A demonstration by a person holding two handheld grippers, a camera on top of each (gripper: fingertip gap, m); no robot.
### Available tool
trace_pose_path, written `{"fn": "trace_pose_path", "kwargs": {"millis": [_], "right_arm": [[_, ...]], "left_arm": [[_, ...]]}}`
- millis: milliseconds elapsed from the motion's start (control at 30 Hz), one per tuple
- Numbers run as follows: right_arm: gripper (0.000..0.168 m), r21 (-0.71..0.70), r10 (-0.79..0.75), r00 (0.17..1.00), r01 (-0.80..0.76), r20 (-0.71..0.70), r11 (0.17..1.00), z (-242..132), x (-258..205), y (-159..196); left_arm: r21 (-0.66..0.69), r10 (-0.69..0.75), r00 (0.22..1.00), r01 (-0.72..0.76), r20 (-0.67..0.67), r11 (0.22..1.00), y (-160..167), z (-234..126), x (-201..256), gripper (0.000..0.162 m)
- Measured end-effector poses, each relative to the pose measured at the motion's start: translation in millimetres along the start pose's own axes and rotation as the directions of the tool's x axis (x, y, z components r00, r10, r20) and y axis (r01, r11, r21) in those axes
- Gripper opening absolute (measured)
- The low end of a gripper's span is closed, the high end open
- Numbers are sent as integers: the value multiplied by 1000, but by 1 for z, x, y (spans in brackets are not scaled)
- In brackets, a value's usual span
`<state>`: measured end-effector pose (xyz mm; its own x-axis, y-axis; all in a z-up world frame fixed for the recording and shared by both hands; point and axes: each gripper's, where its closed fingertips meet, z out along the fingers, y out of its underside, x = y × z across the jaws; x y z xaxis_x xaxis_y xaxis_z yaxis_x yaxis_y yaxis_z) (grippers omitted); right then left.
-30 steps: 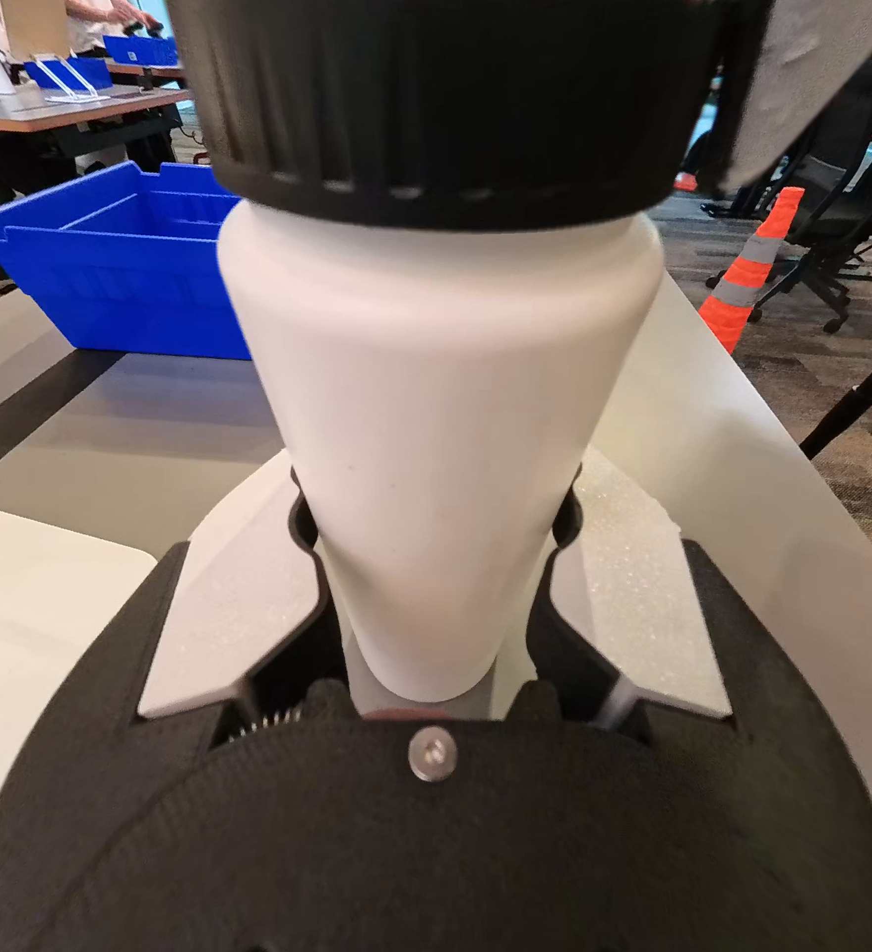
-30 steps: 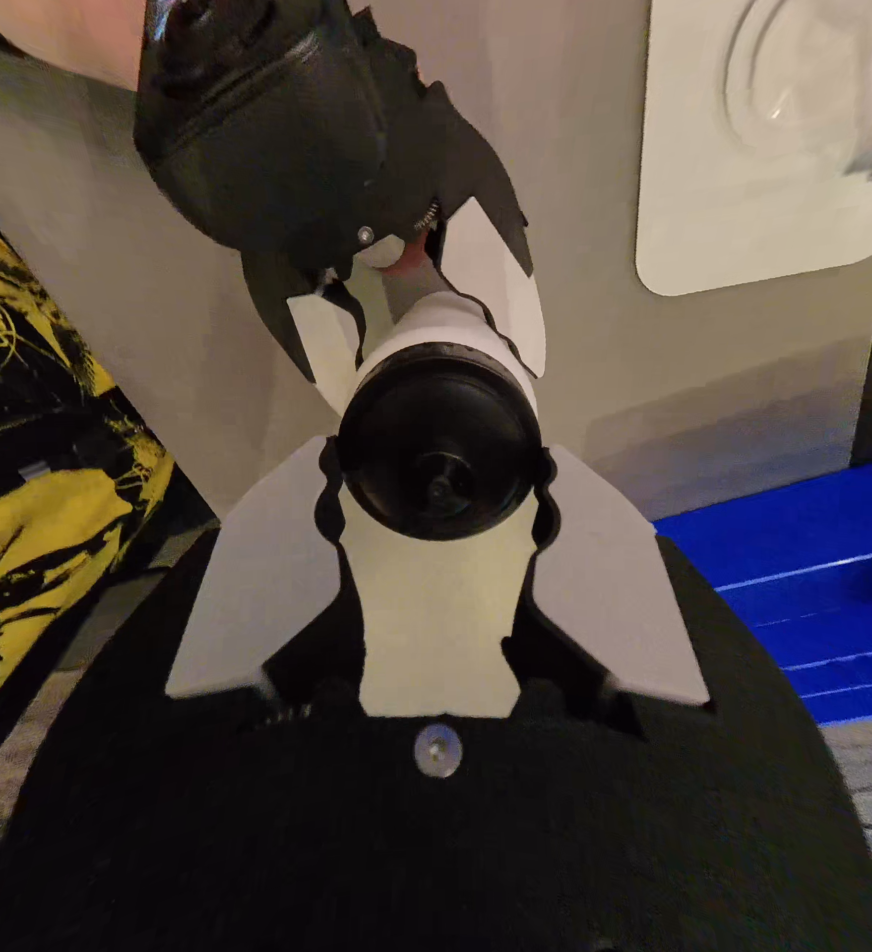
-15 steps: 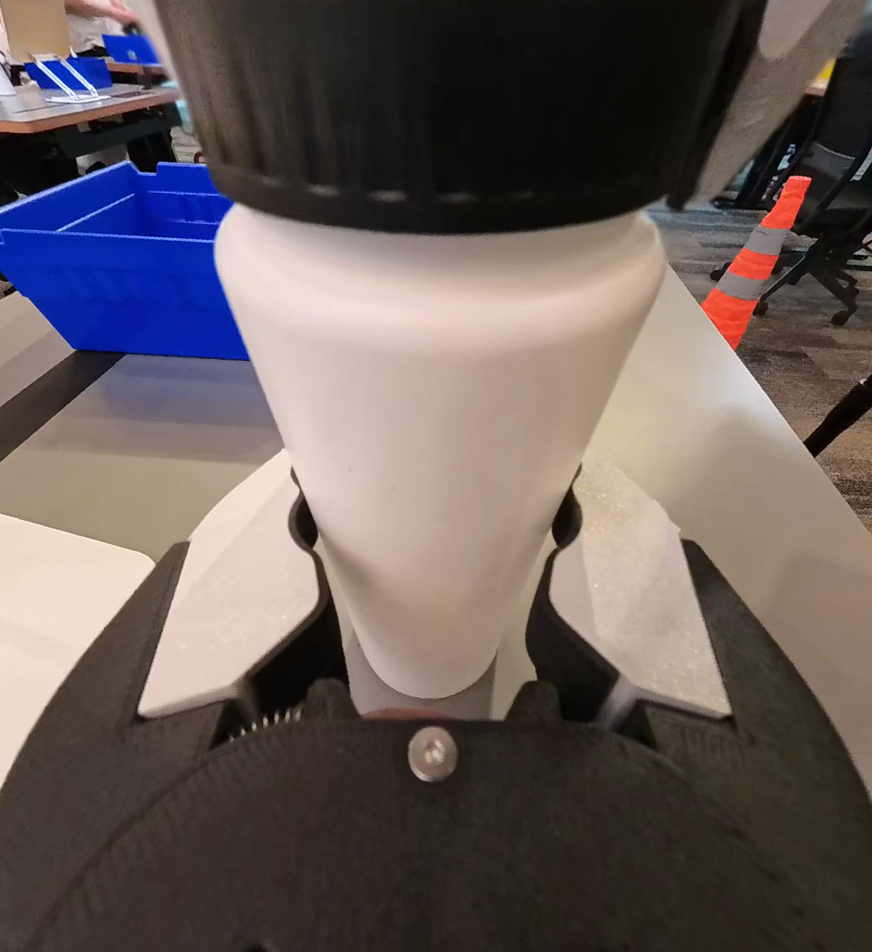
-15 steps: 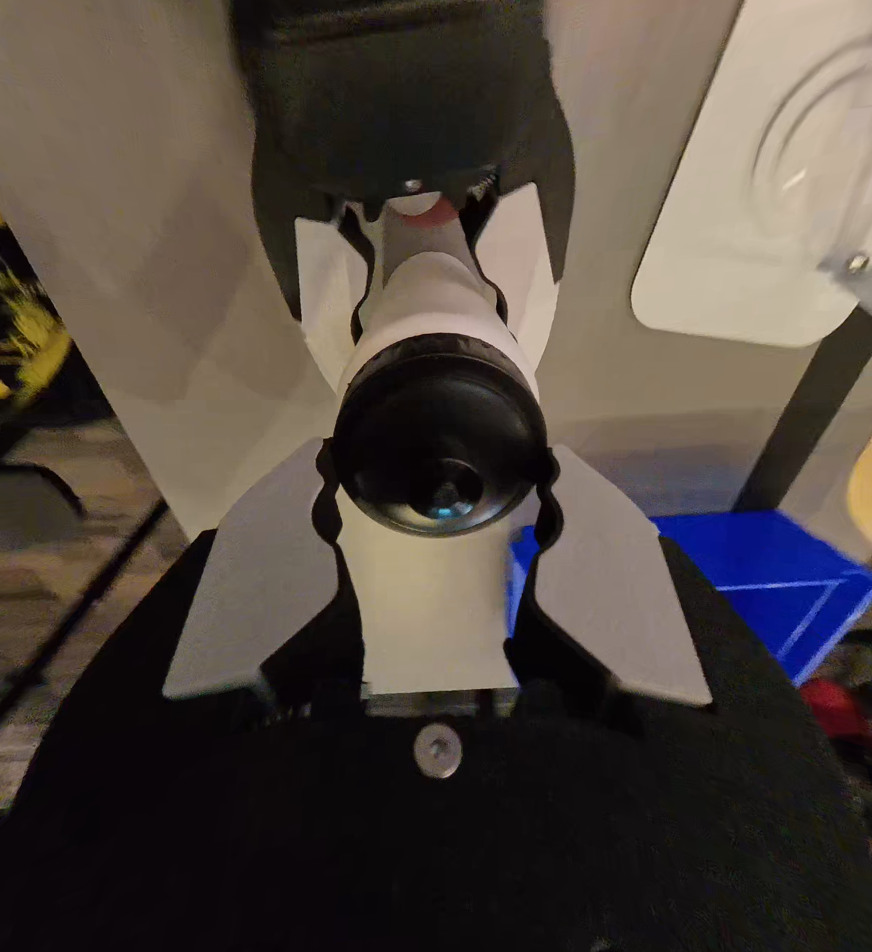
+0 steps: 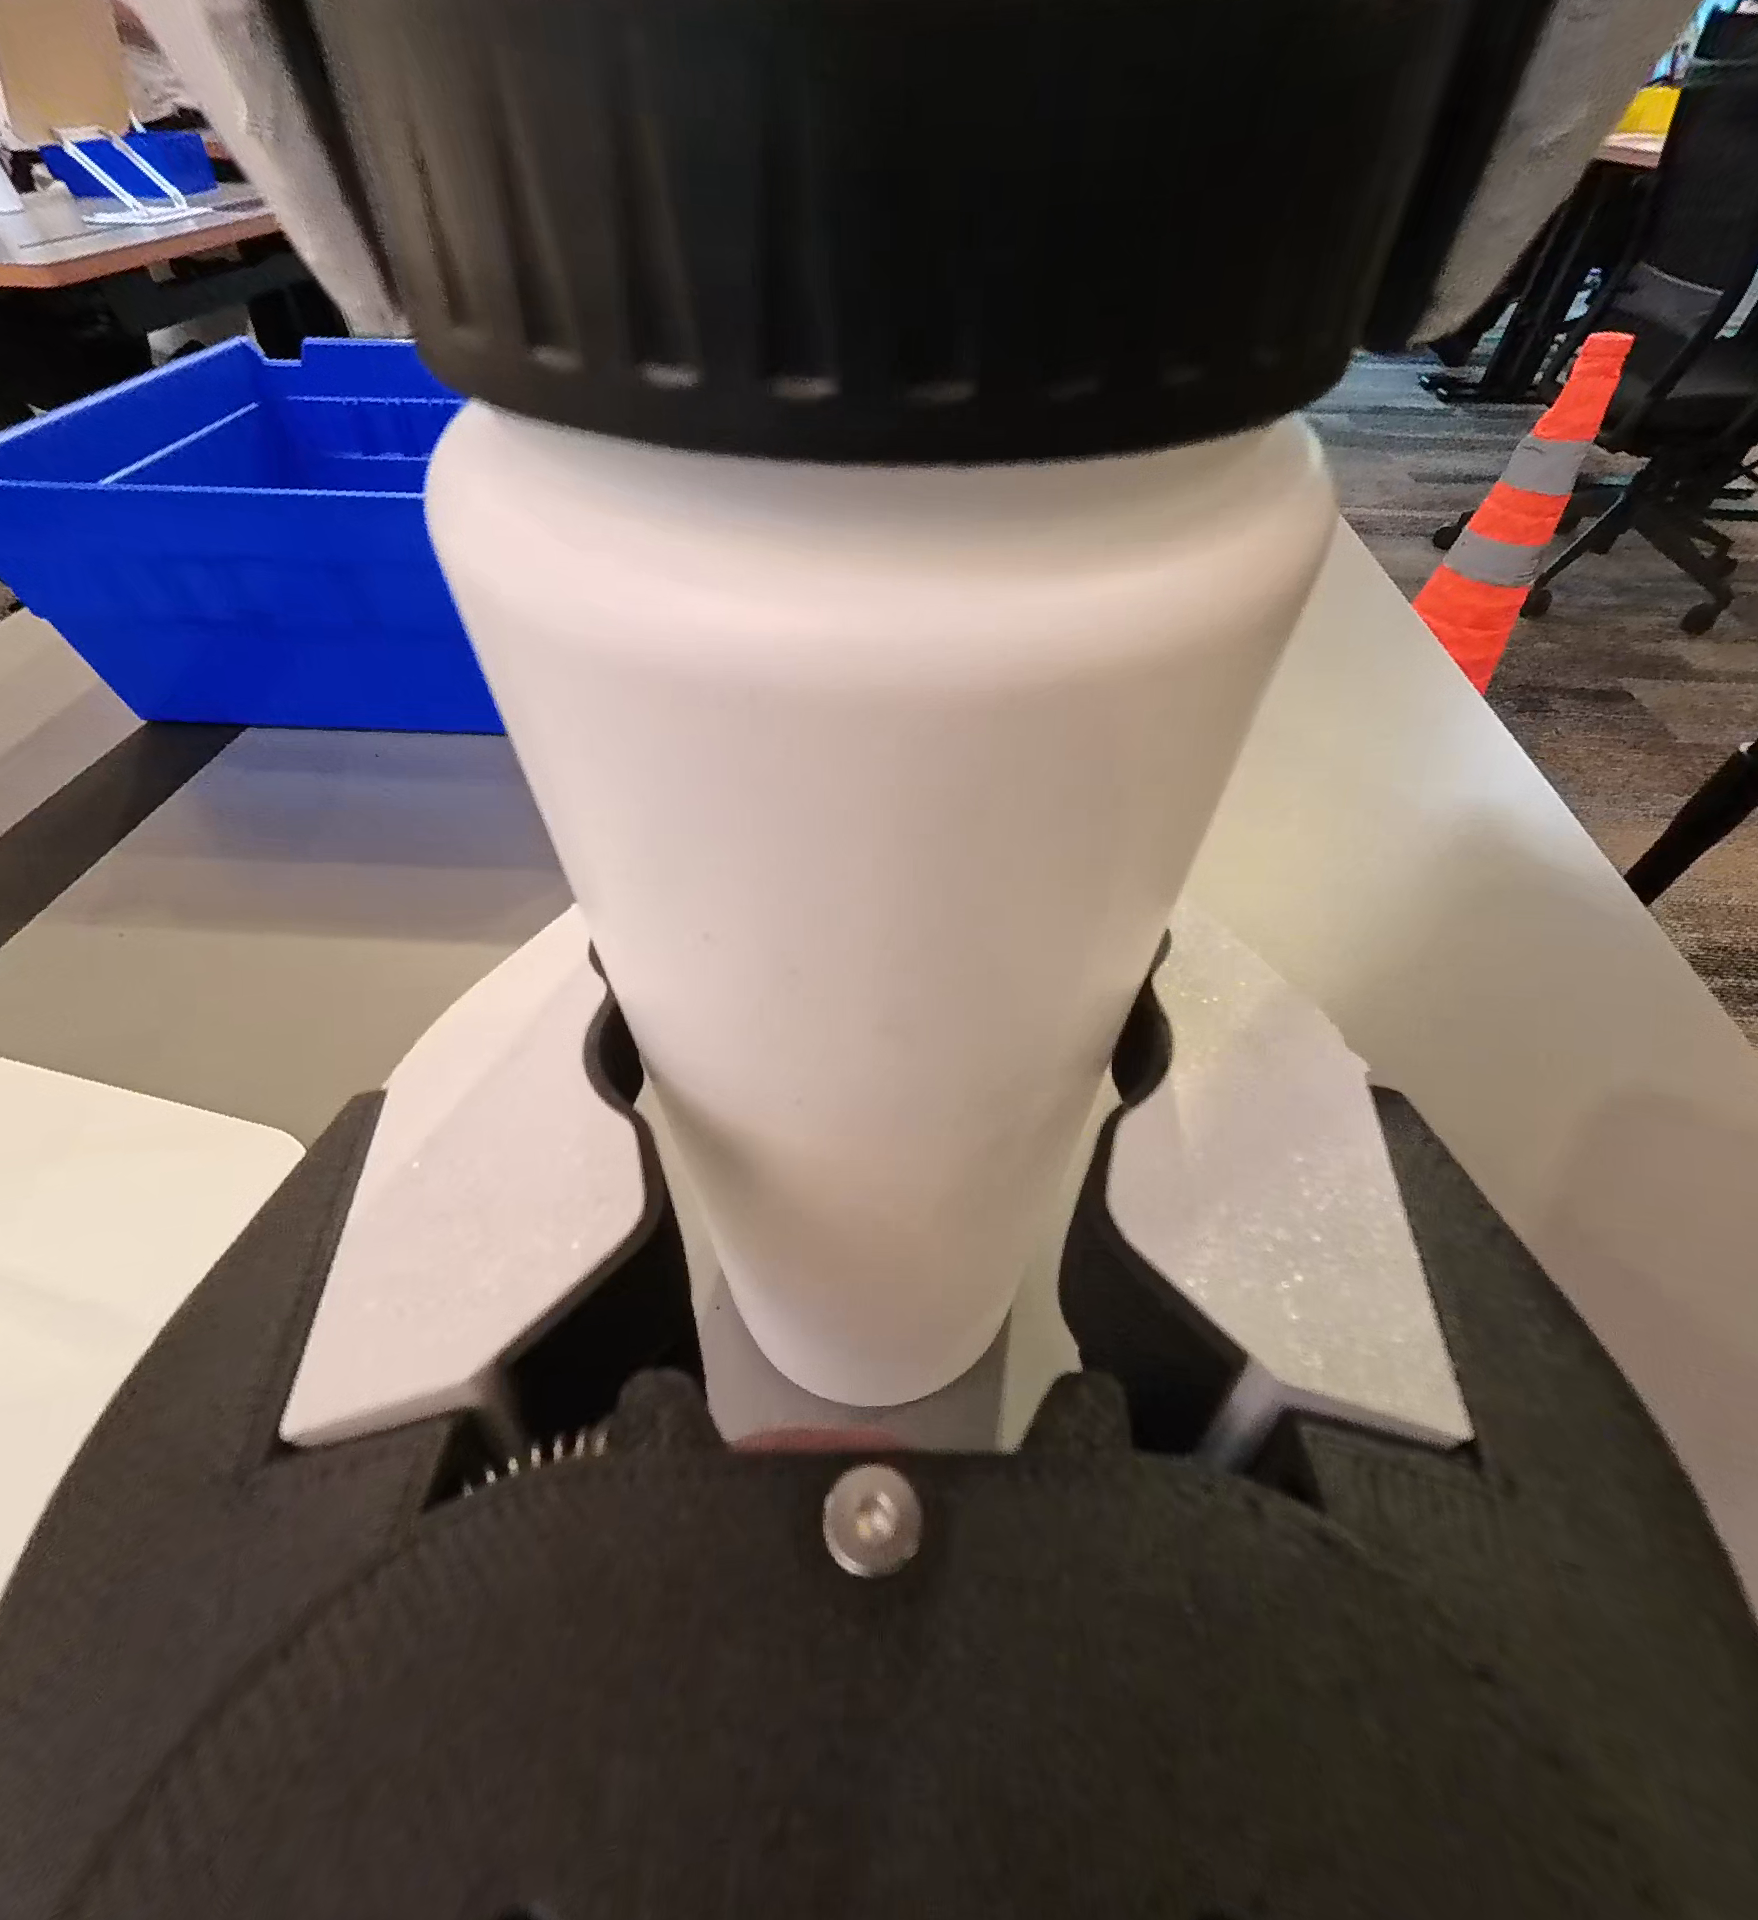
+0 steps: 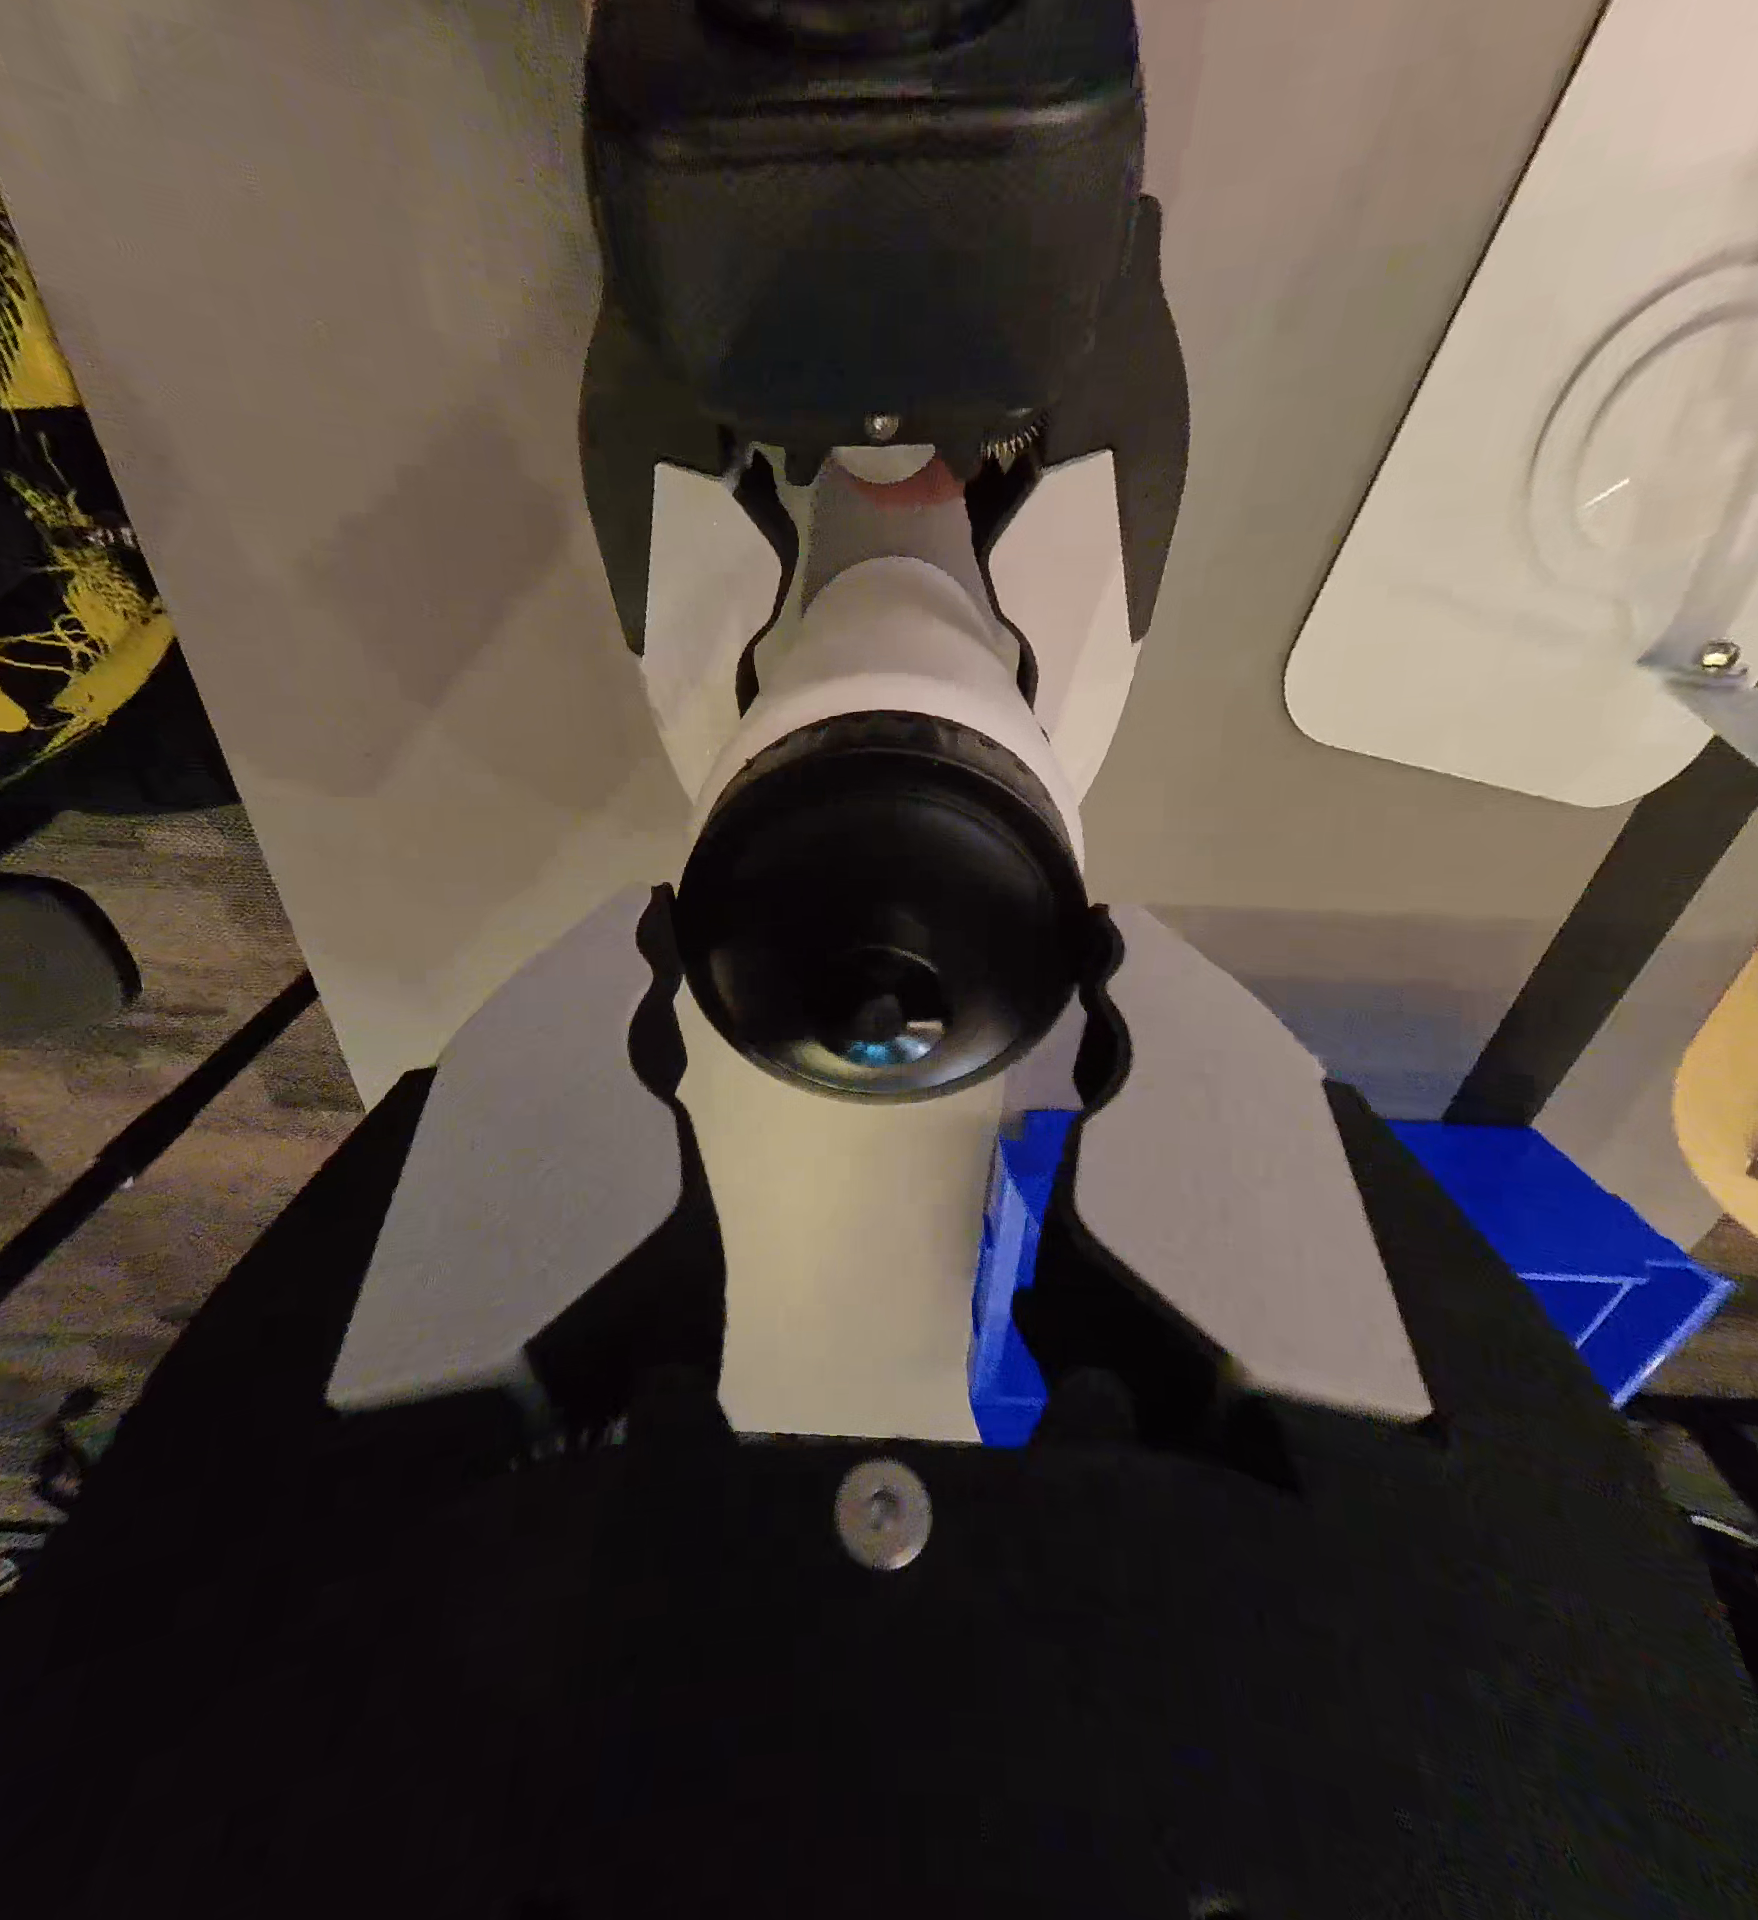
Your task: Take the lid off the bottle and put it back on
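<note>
The left claw point(image 5: 875, 1049) pinches the white bottle point(image 5: 875, 790) above the counter point(image 5: 1394, 790) while the right claw point(image 6: 880, 935) pinches its black lid point(image 6: 875, 904), seemingly mid-twist; next comes a steady turn along the bottle's axis.

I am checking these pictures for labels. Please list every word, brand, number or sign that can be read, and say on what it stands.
None can be read.
The bottle, lid, bin and cone show no writing.
The things on the far desks are too small to tell.
</note>
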<state>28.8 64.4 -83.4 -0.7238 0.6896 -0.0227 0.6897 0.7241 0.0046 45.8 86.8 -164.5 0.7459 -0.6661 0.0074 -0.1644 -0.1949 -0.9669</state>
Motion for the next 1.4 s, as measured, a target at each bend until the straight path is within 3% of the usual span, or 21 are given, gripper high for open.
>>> {"fn": "trace_pose_path", "kwargs": {"millis": [133,200,300,367,467,533,633,733,767,867,933,1000,1100,1167,1267,1333,1400], "right_arm": [[75,26,360,932,-361,37,932,0,2,-2],[75,47,422,906,-422,17,905,0,-2,-3],[76,10,340,940,-340,4,940,0,-6,1],[96,14,189,979,-189,-73,982,-4,6,2],[90,-1,-33,998,33,-49,999,-4,4,4],[73,4,-95,995,95,11,995,-1,-3,3],[74,4,1,1000,-1,27,1000,-1,-3,4],[74,43,381,922,-384,65,922,-1,-2,0],[74,46,419,906,-422,61,905,-1,-5,0],[74,15,349,936,-350,57,937,0,-8,5],[95,22,206,978,-206,-5,978,-2,1,6],[95,17,84,996,-83,-16,996,-2,3,6],[73,27,-43,998,42,42,999,0,-7,2],[74,17,29,998,-30,57,999,0,-7,3],[74,15,377,921,-380,101,925,-1,-7,1],[74,31,409,909,-412,88,910,-1,-8,0],[74,21,298,951,-301,83,954,-2,-7,3]], "left_arm": [[8,-17,1000,17,-2,1000,-1,0,-2,91],[3,0,1000,0,-4,1000,0,0,0,91],[0,6,1000,-6,-7,1000,0,2,3,91],[-1,6,1000,-6,-8,1000,0,2,3,91],[-2,5,1000,-5,-8,1000,0,2,3,91],[-1,4,1000,-4,-9,1000,0,2,3,91],[-2,1,1000,-1,-6,1000,0,2,3,91],[8,-13,1000,13,-14,1000,-1,1,2,91],[4,0,1000,0,-18,1000,0,2,3,91],[3,2,1000,-2,-19,1000,-1,4,6,91],[-1,5,1000,-5,-20,1000,-1,3,6,91],[-1,4,1000,-4,-20,1000,-1,3,6,91],[0,3,1000,-3,-18,1000,-1,4,6,91],[1,0,1000,0,-20,1000,-1,4,6,91],[5,-2,1000,2,-26,1000,-1,4,6,91],[6,2,1000,-2,-26,1000,-1,4,7,91],[5,1,1000,-1,-25,1000,-1,4,7,91]]}}
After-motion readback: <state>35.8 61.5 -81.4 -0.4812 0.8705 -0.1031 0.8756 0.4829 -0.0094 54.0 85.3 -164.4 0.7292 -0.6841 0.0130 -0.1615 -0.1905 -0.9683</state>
